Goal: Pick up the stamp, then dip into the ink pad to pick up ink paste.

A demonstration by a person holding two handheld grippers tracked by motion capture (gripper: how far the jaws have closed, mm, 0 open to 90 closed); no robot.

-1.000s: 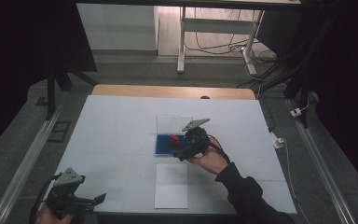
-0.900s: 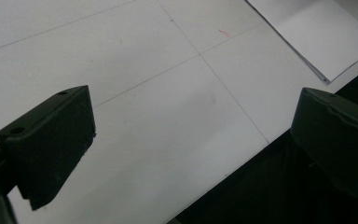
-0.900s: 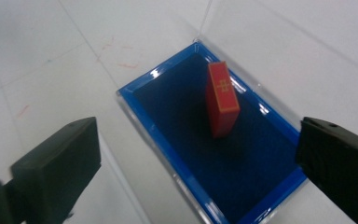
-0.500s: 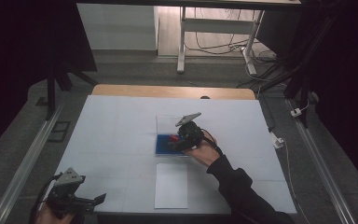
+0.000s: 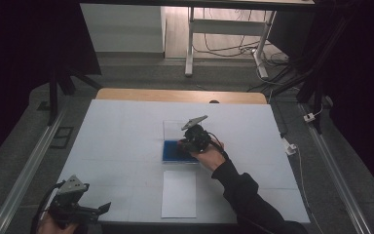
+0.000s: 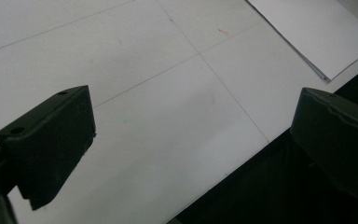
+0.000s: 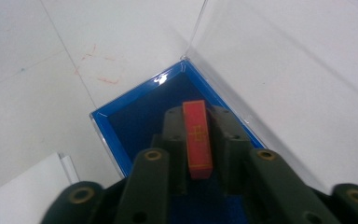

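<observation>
The right claw (image 7: 198, 140) has just been closing and now clamps a small red block (image 7: 197, 140), a flat, hard-edged slab with thin gold lines printed on its face; the marking is too small to read. The block sits over the blue-lined box (image 7: 135, 116), whose clear, glossy plastic lid (image 7: 279, 65) stands open beside it. The left claw (image 6: 191, 140) hangs wide and empty over the matte white counter (image 6: 144, 116), near a white sheet (image 6: 317, 32).
</observation>
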